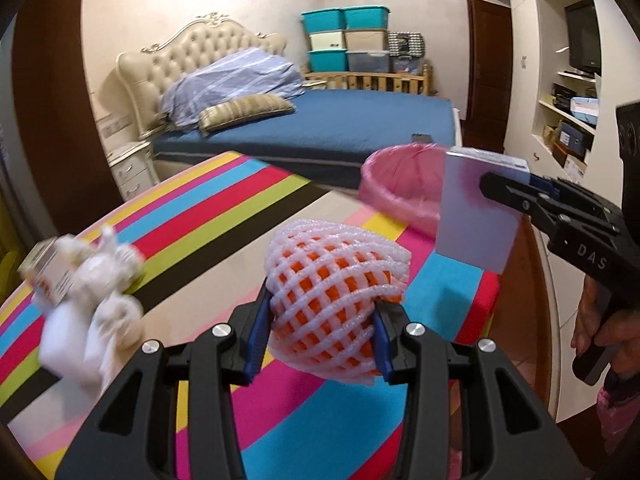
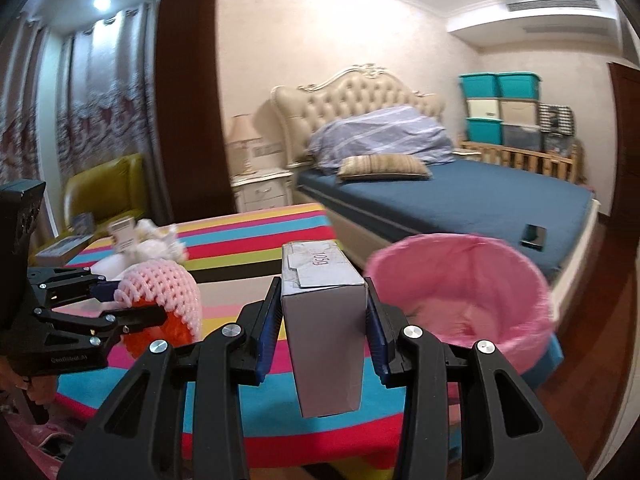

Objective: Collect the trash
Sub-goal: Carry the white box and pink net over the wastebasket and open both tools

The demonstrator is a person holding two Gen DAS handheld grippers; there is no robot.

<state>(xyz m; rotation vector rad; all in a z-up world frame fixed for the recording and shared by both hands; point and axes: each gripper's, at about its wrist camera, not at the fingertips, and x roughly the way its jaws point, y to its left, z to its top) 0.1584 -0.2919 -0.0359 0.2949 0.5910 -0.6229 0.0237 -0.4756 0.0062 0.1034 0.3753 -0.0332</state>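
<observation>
Both grippers were loaded. Left gripper (image 1: pixel 320 344) was clamped on an orange ball in a white foam fruit net (image 1: pixel 340 300), its blue pads pressing the net from either side. Right gripper (image 2: pixel 322 328) was clamped on a small grey carton (image 2: pixel 324 336), held upright with its torn top flap facing the camera.

The landmark was the pink-lined trash bin (image 2: pixel 472 296), which stood at the far corner of the striped tabletop (image 2: pixel 256 240), between it and the bed (image 2: pixel 460 200). The carton hung just beside the bin's near rim, not yet over the opening; the netted ball was farther back over the tabletop, well short of the bin.

By my reading, this was the carry step — two pieces picked and on their way to the bin. The next move would call for bringing each gripper over the bin's mouth before letting go; the carton looked nearest and likely first. A release too early would drop it on the tabletop or the floor.

Counted: two grippers, one bin, one carton in hand, one netted ball in hand. Away from the bin, on the far side of the tabletop, lay a blurred cluster — one small box (image 1: pixel 44 276) and some crumpled white paper (image 1: pixel 96 320), number unclear.
</observation>
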